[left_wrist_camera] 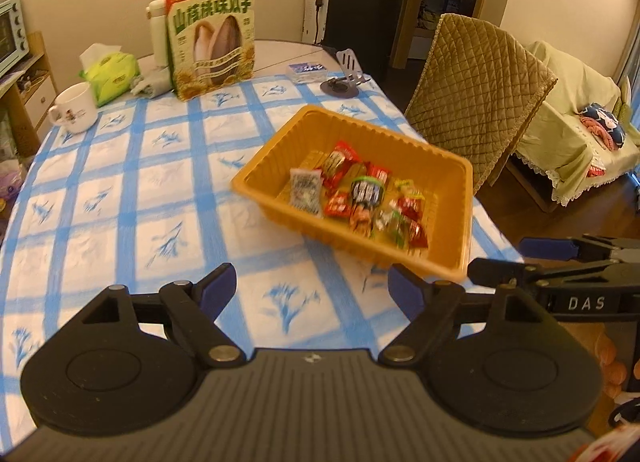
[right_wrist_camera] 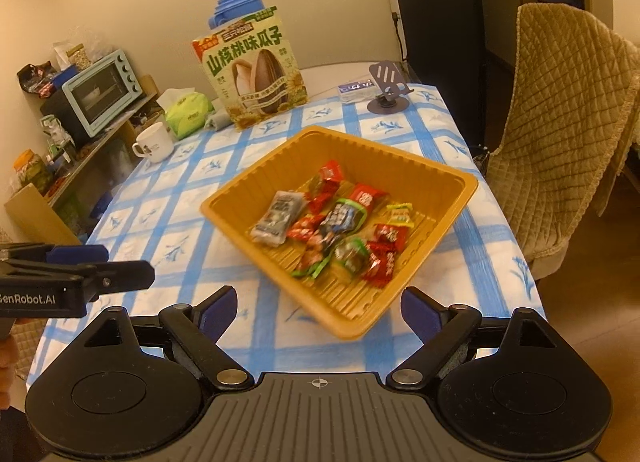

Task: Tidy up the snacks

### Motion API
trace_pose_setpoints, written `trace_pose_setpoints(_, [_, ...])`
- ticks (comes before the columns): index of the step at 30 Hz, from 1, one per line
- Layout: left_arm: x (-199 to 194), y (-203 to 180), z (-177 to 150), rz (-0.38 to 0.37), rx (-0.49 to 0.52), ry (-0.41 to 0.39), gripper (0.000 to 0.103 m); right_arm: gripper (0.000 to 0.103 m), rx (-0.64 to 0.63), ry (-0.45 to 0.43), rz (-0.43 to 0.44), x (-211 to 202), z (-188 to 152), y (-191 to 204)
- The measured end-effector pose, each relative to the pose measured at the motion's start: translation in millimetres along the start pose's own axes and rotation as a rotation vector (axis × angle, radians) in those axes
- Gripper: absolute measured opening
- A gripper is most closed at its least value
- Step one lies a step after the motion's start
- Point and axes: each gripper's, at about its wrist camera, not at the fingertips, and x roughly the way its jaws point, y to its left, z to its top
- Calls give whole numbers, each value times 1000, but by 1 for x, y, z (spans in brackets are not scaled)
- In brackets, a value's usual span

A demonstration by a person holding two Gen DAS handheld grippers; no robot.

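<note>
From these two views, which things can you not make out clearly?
- Snack wrappers in the tray: print blurred, both views.
- Blue jug: lower part hidden by the seed box; top cut off in left view.
- Right tool: in left view, cut off by the right edge.
- Small box by the stand: too small to read.

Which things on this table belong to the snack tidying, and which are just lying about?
Part of the job:
orange tray
wrapped snacks
sunflower seed bag

Just lying about:
white mug
tissue pack
phone stand
blue jug
</note>
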Motion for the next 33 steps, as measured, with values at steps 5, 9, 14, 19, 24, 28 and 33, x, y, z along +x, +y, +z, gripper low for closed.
trace_pose_setpoints(5, [-34,18,-27,-7,-7,7,82,89,3,-13,-25,-20,-21,34])
trace_pose_setpoints(9, [-62,34,-53,-12,-8,10,82,89,18,-3,-43,-32,-42,62])
trace_pose_setpoints(14, [-92,54,-86,-15,-13,22,82,89,19,11,-56,-46,-69,98])
trace_pose_setpoints(19, [-116,71,-113,-22,-21,30,82,89,15,12,-67,-61,-93,129])
trace_pose_setpoints(24, [-134,83,-136,-28,-28,36,82,89,11,24,-74,-71,-112,153])
trace_pose_setpoints(28, [-146,90,-147,-28,-33,32,82,89,1,34,-67,-76,-124,166])
trace_pose_setpoints(33, [-155,97,-155,-23,-40,29,82,89,-16,49,-53,-78,-135,181])
